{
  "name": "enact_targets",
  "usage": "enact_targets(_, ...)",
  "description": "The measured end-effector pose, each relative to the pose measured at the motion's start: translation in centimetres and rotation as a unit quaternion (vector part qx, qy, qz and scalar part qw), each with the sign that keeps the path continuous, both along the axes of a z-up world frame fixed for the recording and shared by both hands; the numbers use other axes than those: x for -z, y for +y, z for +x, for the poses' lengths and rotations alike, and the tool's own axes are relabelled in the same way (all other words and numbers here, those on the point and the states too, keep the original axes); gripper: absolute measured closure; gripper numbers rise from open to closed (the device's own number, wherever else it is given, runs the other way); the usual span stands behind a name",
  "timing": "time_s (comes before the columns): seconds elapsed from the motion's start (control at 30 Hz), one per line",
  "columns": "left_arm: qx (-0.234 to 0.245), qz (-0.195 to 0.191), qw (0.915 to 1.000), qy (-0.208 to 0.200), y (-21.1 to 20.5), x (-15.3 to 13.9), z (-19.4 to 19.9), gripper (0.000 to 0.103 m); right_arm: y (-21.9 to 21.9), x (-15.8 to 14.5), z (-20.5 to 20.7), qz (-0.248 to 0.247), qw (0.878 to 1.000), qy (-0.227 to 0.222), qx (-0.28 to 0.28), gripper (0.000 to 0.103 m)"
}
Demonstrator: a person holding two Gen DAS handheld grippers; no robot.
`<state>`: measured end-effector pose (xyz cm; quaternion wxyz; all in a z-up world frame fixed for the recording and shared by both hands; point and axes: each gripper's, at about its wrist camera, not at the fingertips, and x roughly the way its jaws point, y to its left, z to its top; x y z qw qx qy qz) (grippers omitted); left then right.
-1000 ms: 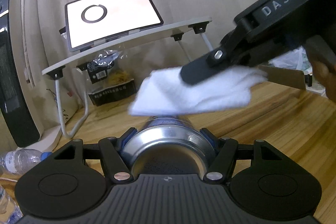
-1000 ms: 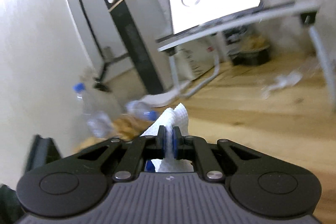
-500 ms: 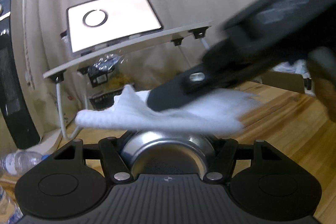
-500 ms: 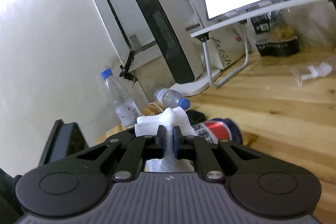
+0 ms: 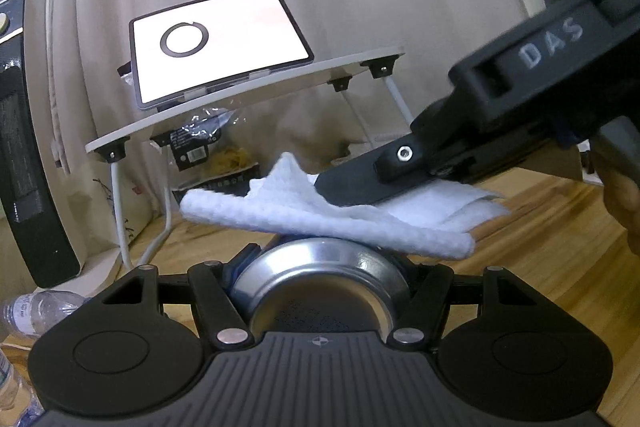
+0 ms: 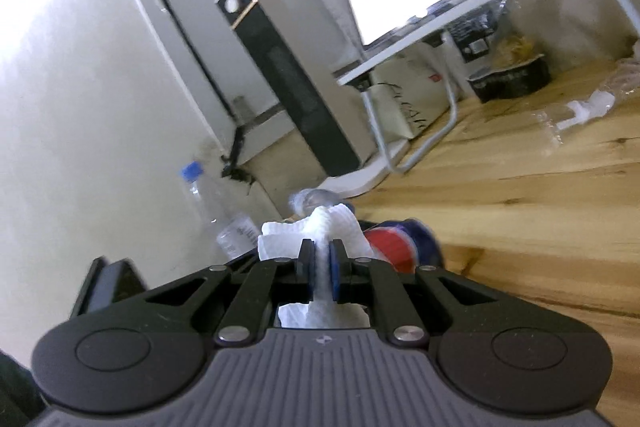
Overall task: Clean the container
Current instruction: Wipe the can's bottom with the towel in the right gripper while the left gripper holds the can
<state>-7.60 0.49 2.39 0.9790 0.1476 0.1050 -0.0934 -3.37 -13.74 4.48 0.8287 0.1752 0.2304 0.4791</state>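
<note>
My left gripper (image 5: 320,267) is shut on a metal drink can (image 5: 320,279), its silver bottom facing the camera. The can's red and blue side shows in the right wrist view (image 6: 394,247). My right gripper (image 6: 323,269) is shut on a folded white paper towel (image 6: 316,233). In the left wrist view the towel (image 5: 320,215) lies across the top of the can, with the right gripper (image 5: 352,187) coming in from the upper right above it.
A white tablet (image 5: 216,43) stands on a low folding stand (image 5: 240,99) behind. A black tower appliance (image 6: 288,75) stands by the wall. Plastic water bottles (image 6: 224,211) lie at the left. A black food tray (image 6: 508,79) and plastic wrap (image 6: 580,111) lie on the wooden floor.
The right gripper has swept the towel leftward across the can and back a little to the right. The can stays held in the left gripper.
</note>
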Motion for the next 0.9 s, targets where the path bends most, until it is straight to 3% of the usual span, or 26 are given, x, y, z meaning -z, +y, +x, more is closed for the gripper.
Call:
enact_targets(0.1, 0.007, 0.007, 0.9999, -0.01, -0.3, 0.1, -0.3, 0.036, -0.3, -0.3, 0.6, -0.023, 0.999, -0.026, 0.026, 0.09)
enact_targets(0.23, 0.005, 0.011, 0.9999, -0.008, -0.4, 0.1, -0.2, 0.036, -0.8, 0.2, 2.0, -0.028, 0.998, -0.024, 0.051, 0.09)
enact_targets(0.53, 0.004, 0.003, 1.0, -0.007, -0.2, 0.1, -0.2, 0.036, -0.3, -0.4, -0.9, -0.005, 1.0, -0.017, -0.008, 0.09)
enact_targets(0.7, 0.007, 0.02, 0.9996, -0.02, -0.8, 0.2, -0.7, 0.036, 0.3, -0.9, 1.4, -0.013, 0.999, -0.032, 0.02, 0.09)
enact_targets(0.8, 0.005, 0.009, 0.9999, -0.014, -0.4, 0.1, -0.4, 0.036, 0.3, -0.7, 2.3, -0.035, 0.998, -0.045, 0.04, 0.09)
enact_targets(0.9, 0.003, 0.0, 1.0, -0.007, -0.1, 0.1, -0.1, 0.036, 0.1, -0.5, 1.6, -0.025, 0.999, -0.032, 0.028, 0.09)
